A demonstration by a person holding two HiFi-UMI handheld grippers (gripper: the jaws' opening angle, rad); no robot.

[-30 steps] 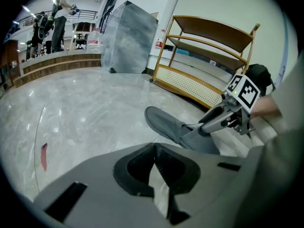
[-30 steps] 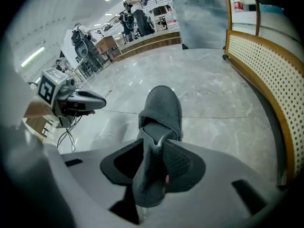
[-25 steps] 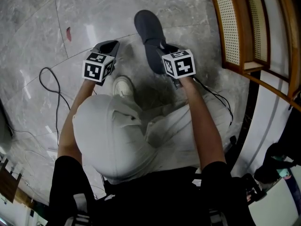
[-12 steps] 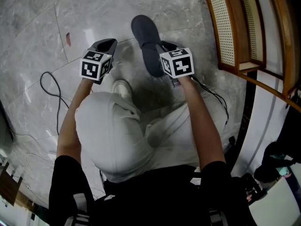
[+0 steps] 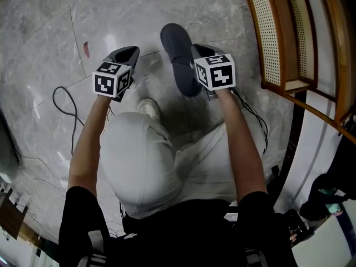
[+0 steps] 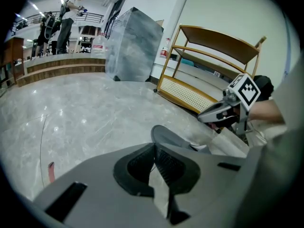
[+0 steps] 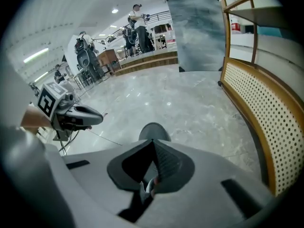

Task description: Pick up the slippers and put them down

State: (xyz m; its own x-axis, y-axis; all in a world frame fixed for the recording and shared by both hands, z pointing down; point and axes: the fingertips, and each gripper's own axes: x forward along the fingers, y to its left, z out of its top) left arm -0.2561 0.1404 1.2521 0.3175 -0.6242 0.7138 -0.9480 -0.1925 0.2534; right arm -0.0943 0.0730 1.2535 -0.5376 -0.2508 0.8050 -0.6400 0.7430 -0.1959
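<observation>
The slipper [image 5: 179, 60], dark grey, lies on the marble floor [image 5: 111, 15] in front of the person, its toe pointing away. Against the pattern of the floor it keeps the same place as one second before. What changes is the right tool [image 7: 153, 144]: its jaws have just been closing and now the pads meet, with nothing between them. Only the toe of the slipper shows just beyond the tips. Its marker cube [image 5: 215, 71] also stands a little further up in the head view than before, and the slipper does not follow it. I judge from this that the slipper is not in the grip at this moment. It rests put down, and any new lift needs the jaws opened first. The left tool [image 6: 153, 146] is closed too and carries nothing. Only one slipper is in sight. For containers there is only the wooden rack [image 5: 278, 38] with the woven panel, at the person's right, apart from the slipper; on the shelves that show I see nothing of the task
</observation>
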